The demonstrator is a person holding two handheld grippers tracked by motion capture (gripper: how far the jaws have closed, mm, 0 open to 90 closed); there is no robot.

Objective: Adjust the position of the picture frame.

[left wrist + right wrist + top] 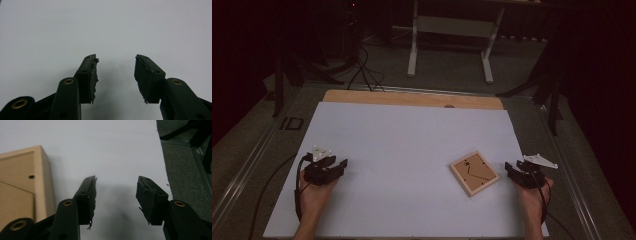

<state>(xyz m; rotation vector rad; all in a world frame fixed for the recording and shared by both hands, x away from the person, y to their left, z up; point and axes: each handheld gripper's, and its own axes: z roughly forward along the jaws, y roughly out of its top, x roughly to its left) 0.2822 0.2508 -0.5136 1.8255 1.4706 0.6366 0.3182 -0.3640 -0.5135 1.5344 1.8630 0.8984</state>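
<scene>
Oddly dim, the wooden picture frame [474, 173] lies back-up on the white table [412, 145], just beside the right gripper [513, 169], its left part cut off in that gripper's view. Both the right and the left gripper [343, 163] stand spread, pinching nothing.

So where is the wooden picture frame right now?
In the high view the wooden picture frame lies flat, back side up, on the white table, right of centre, just beside the open right gripper.
</scene>
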